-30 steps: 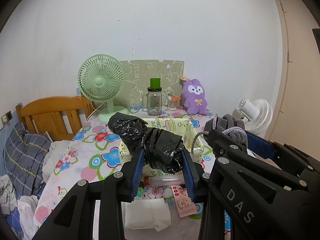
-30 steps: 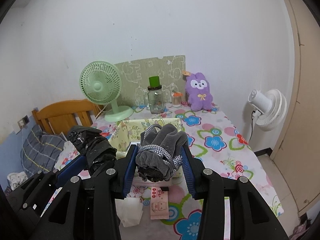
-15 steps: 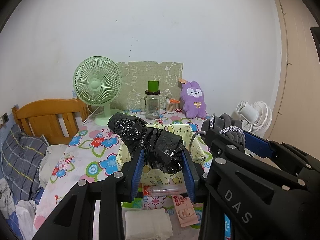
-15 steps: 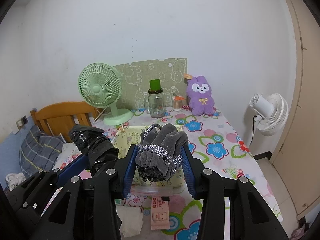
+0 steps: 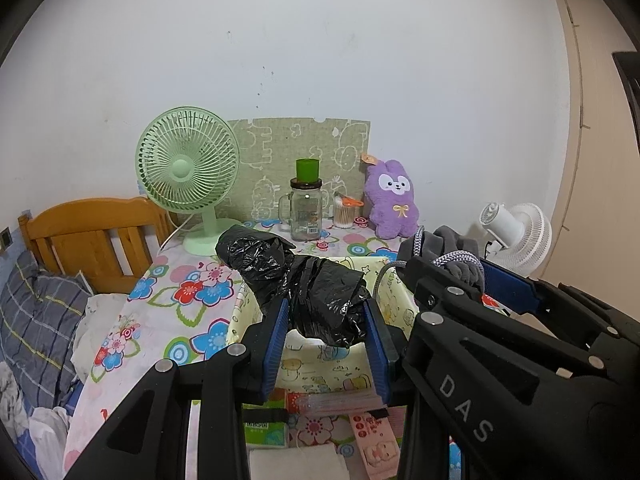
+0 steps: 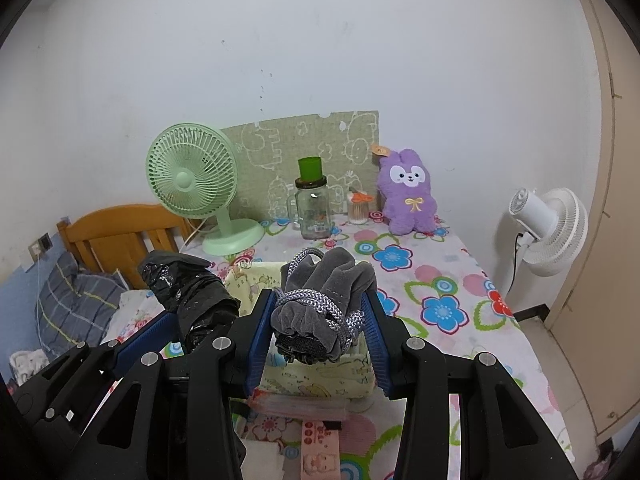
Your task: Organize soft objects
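A crumpled black plastic bag [image 5: 308,292] is pinched between the blue pads of the left gripper [image 5: 326,334], with most of its bulk spilling forward and to the left beyond the tips. A grey drawstring pouch [image 6: 320,308], wrapped in its own braided cord, is clamped the same way in the right gripper [image 6: 318,334]. Both bundles are held aloft, side by side, above a pale yellow fabric bin [image 5: 394,308] printed with cartoon figures; this is judged to be so that each can be dropped straight into it. The squeeze appears firm because such soft things slip easily.

The bin is set on a table covered with a flowered cloth [image 6: 436,304]. Just in front of it, a folded white tissue [image 5: 296,462] and a pink packet [image 5: 378,444] are laid flat. At the back, against the wall, a green fan [image 5: 188,172], a glass jar [image 5: 306,210] and a purple plush rabbit [image 5: 394,200] are lined up.
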Motion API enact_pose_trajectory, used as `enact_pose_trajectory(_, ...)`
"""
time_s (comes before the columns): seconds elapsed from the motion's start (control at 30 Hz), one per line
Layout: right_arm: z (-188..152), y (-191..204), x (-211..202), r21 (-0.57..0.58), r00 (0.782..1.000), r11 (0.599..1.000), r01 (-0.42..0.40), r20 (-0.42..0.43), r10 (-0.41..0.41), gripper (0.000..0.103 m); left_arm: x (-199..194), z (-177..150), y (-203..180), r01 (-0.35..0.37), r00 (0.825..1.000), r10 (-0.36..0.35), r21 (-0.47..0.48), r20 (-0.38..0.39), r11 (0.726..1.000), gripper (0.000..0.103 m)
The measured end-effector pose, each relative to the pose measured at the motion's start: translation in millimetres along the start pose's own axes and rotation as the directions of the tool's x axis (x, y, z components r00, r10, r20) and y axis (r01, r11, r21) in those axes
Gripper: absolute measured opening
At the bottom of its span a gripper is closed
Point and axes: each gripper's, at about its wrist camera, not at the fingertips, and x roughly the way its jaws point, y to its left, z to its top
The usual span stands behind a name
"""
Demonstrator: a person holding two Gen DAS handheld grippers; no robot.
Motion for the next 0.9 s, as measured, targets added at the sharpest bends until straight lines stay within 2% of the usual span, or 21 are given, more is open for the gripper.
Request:
enact_pose_trajectory(0.6,13.3,-11.0,55.6,0.017,0.999,1.0,-0.003,-0.036,0.004,0.047,51.3,10.4,2.2,0.018,0.999,-0.018,0.01,-0.044,1.0,0.038)
enact_pose_trajectory(0.9,8.5,-13.2,89.7,0.024,0.996,1.0,0.0,-0.091,0.002,0.047,81.8,5.4,8.0,0.029,0.994,-0.029,-0.001,-0.106,1.0,0.041)
